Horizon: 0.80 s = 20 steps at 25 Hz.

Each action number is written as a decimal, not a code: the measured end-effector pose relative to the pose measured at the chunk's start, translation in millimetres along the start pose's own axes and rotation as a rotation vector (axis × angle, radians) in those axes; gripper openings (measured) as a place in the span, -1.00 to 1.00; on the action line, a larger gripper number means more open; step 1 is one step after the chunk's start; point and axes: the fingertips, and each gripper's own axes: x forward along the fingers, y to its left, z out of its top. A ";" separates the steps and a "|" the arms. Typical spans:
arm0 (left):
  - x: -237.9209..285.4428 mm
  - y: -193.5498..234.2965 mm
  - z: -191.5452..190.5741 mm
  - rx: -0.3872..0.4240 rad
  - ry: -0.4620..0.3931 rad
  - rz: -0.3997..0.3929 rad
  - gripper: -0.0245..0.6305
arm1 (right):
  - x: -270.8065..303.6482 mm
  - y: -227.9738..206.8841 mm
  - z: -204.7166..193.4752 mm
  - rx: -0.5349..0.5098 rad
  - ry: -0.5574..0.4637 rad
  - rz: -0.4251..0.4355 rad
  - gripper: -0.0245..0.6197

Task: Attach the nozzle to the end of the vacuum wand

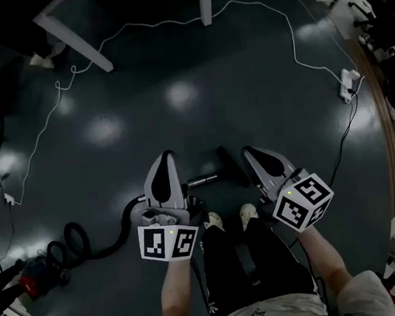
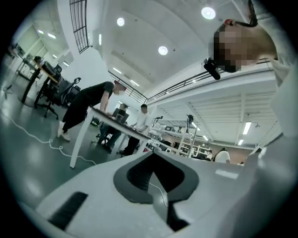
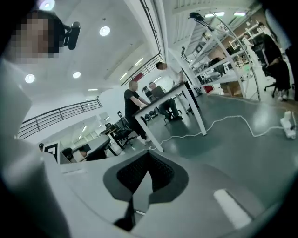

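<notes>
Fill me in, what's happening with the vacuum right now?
A person stands holding the left tongs and right tongs, both shut and empty, above the dark floor. The metal vacuum wand and black nozzle lie on the floor beyond the person's shoes, untouched. The hose trails left to the red vacuum cleaner. Attaching hasn't started.

- The left gripper (image 1: 165,170) is pointing forward, with jaws resting together and gripping nothing.
- The right gripper (image 1: 259,158) is sitting alongside it, with jaws also together.
- The forearms (image 1: 175,289) are extending forward in parallel.
</notes>
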 end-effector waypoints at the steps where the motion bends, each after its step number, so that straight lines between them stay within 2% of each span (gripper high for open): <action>1: -5.3 -29.8 47.1 0.025 -0.002 -0.005 -0.92 | -22.7 32.7 36.7 -0.015 -0.014 -0.008 -0.90; 4: -30.4 -106.6 164.7 0.077 -0.028 -0.007 -0.92 | -85.7 119.8 139.4 -0.132 -0.073 -0.021 -0.90; 7: -65.1 -153.7 225.8 0.081 -0.047 0.011 -0.92 | -132.4 184.4 197.4 -0.281 -0.090 -0.018 -0.90; 10: -96.1 -168.4 252.9 0.117 -0.032 0.021 -0.92 | -147.3 236.9 217.7 -0.279 -0.133 0.058 -0.90; 14: -118.7 -175.2 268.1 0.147 -0.059 0.018 -0.92 | -154.2 280.6 227.7 -0.320 -0.176 0.105 -0.90; 17: -124.7 -186.9 272.1 0.171 -0.067 -0.018 -0.92 | -167.1 293.2 225.3 -0.327 -0.195 0.135 -0.90; 20: -130.1 -193.6 275.0 0.183 -0.079 -0.035 -0.92 | -180.1 294.7 224.3 -0.347 -0.212 0.113 -0.90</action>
